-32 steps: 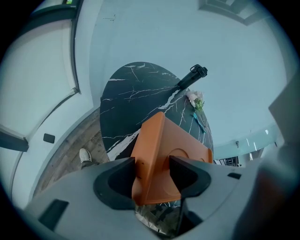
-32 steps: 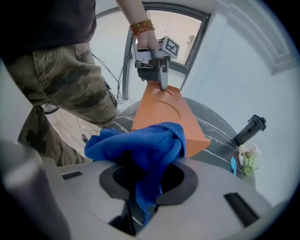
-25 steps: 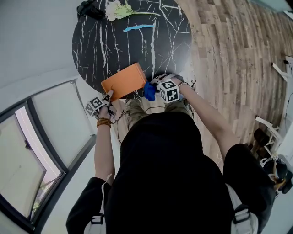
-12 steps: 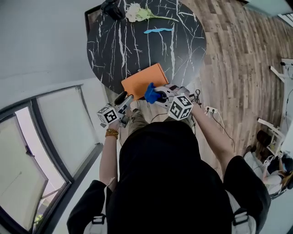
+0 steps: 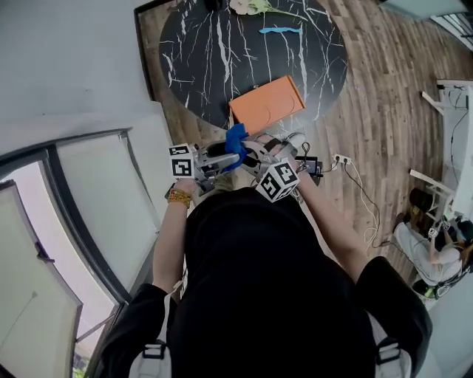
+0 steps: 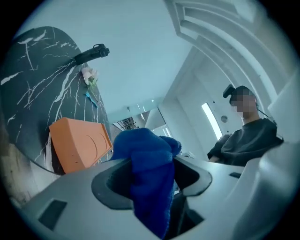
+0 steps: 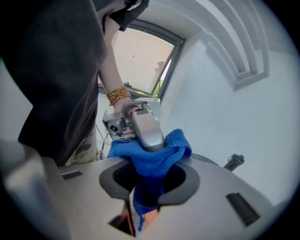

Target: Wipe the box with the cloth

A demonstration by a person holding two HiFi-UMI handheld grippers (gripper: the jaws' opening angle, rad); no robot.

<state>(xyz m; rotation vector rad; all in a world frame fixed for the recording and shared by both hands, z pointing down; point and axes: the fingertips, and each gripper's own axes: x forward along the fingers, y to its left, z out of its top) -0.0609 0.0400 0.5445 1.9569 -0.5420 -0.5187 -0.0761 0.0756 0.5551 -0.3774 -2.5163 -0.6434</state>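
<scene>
Blue cloth (image 6: pixel 147 173), orange box (image 6: pixel 77 143) beyond

No text, number or brand that I can read in any view. My left marker cube (image 5: pixel 182 161) and right marker cube (image 5: pixel 277 181) carry only black-and-white square patterns, no letters or digits. The orange box (image 5: pixel 267 104) shows a plain top with a faint curved line, no print. Anything further off is too small or blurred to read.

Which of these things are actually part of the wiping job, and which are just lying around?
In the job:
cloth
box

Lying about:
flowers
pale blue strip
</scene>
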